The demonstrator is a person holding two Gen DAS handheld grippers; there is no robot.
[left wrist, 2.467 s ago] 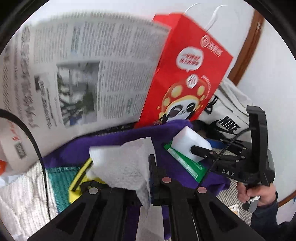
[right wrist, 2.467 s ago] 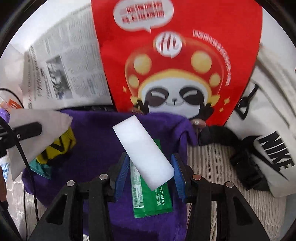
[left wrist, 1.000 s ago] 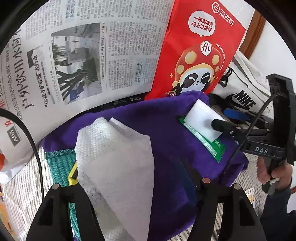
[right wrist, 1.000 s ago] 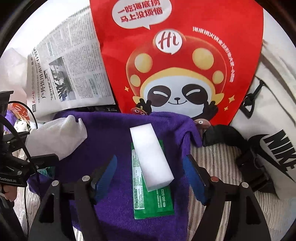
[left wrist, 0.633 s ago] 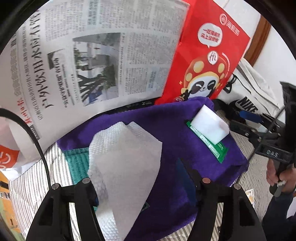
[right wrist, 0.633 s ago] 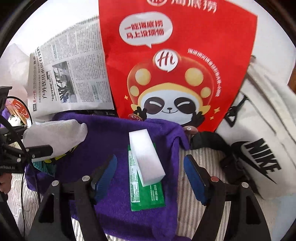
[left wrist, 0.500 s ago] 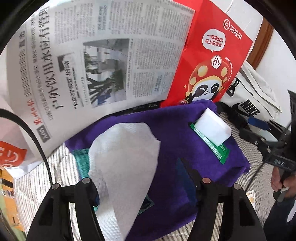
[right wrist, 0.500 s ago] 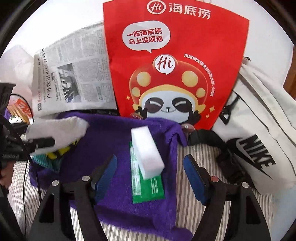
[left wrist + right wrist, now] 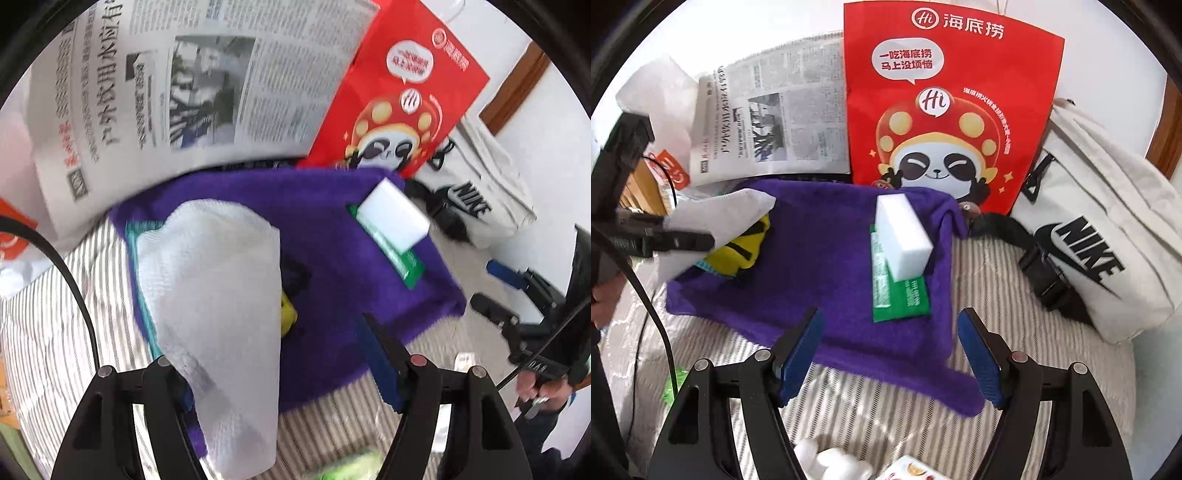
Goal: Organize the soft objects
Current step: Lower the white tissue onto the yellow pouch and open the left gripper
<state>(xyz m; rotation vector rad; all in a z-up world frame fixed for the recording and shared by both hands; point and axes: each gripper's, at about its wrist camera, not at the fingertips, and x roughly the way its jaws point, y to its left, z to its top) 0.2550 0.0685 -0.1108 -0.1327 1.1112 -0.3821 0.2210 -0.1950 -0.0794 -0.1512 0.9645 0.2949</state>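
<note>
One white sponge (image 9: 903, 238) on one purple towel (image 9: 820, 266); both grippers' jaws spread wide, empty.

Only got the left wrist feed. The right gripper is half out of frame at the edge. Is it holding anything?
Observer: No. The right gripper is open and empty, over the near edge of the purple towel. The white sponge lies ahead of it, on the green packet.
Operator: My tissue hides something yellow. What is it?
Observer: A yellow item with black stripes, on the towel's left side, partly under the tissue that hangs off the left gripper.
Operator: Anything nearer than the towel?
Observer: Small white round pieces on the striped sheet, low in the right wrist view.
</note>
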